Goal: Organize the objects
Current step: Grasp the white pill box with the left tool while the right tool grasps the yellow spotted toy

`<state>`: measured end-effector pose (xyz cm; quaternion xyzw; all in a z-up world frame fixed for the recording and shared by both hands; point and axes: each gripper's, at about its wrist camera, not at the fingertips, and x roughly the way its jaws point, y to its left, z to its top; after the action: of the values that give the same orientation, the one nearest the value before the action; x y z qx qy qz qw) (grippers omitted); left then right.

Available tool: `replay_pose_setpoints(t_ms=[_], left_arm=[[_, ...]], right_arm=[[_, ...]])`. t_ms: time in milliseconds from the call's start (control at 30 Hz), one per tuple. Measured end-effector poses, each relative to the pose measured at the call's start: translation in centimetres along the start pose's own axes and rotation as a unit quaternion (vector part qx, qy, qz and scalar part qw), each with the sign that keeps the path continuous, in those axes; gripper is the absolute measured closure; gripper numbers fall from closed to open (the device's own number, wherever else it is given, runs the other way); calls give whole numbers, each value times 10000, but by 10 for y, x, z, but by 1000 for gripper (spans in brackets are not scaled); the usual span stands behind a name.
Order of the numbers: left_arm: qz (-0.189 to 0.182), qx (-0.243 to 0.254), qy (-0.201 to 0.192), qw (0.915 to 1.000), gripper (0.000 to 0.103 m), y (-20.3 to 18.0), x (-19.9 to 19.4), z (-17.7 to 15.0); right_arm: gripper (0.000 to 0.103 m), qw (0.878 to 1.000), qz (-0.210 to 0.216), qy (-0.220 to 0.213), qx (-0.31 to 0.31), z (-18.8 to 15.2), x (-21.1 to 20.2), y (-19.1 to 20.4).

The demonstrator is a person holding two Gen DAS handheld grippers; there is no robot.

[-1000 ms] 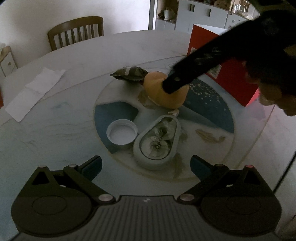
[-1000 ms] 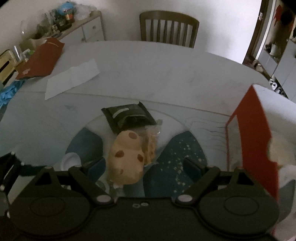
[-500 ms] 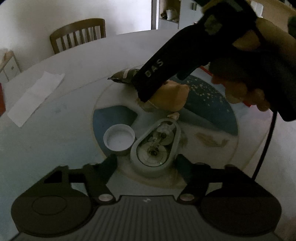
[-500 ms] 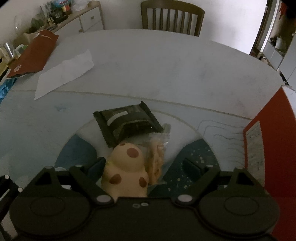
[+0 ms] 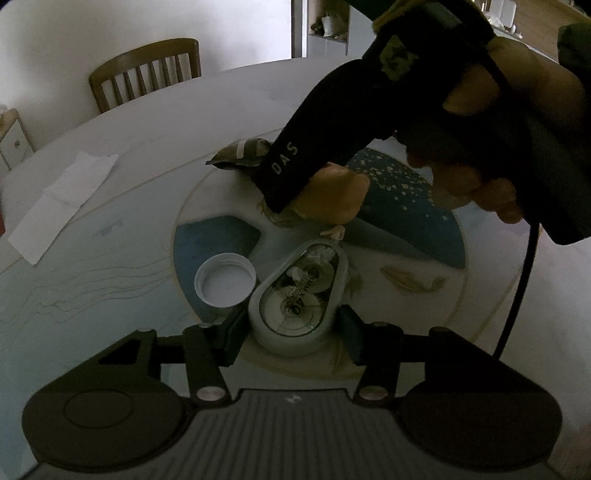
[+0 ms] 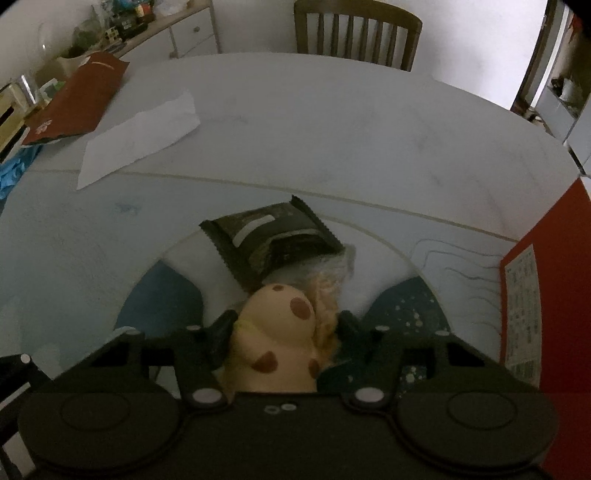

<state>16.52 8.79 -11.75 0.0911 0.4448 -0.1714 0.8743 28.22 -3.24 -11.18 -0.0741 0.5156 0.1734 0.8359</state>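
Note:
A grey oval case with a clear lid (image 5: 299, 291) lies on the round blue-patterned disc (image 5: 406, 206) in the table's middle. My left gripper (image 5: 290, 334) straddles its near end; the jaws are closing and both pads touch its sides. A white cap (image 5: 225, 280) sits just left of it. Farther back, my right gripper (image 6: 282, 328) is closing on a cream toy with brown spots (image 6: 277, 314), with a clear biscuit packet (image 6: 327, 291) caught against the right finger. A dark wrapped packet (image 6: 269, 236) lies just beyond the toy.
A red box (image 6: 535, 295) stands at the right of the disc. White paper (image 6: 140, 136) and a red bag (image 6: 81, 99) lie at the far left. A wooden chair (image 6: 354, 29) stands behind the table. A person's hand (image 5: 480, 184) holds the right gripper over the disc.
Both pairs of jaws have closed in from wide: the left onto the oval case, the right onto the spotted toy. The right gripper came down over the toy.

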Motion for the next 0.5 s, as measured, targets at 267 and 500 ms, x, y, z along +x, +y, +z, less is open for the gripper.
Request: replay_pose_setpoints(t_ms=[267,500], left_arm=[[19,-111,-2,9999,52,-1,-1,0],[-129,-341,19,9993,52,-5,-6,-3]], right_arm=[[53,9999,3,-130,46,-12,-14,-3],[54,9997,-3,-246,63,-32,-43,-10]])
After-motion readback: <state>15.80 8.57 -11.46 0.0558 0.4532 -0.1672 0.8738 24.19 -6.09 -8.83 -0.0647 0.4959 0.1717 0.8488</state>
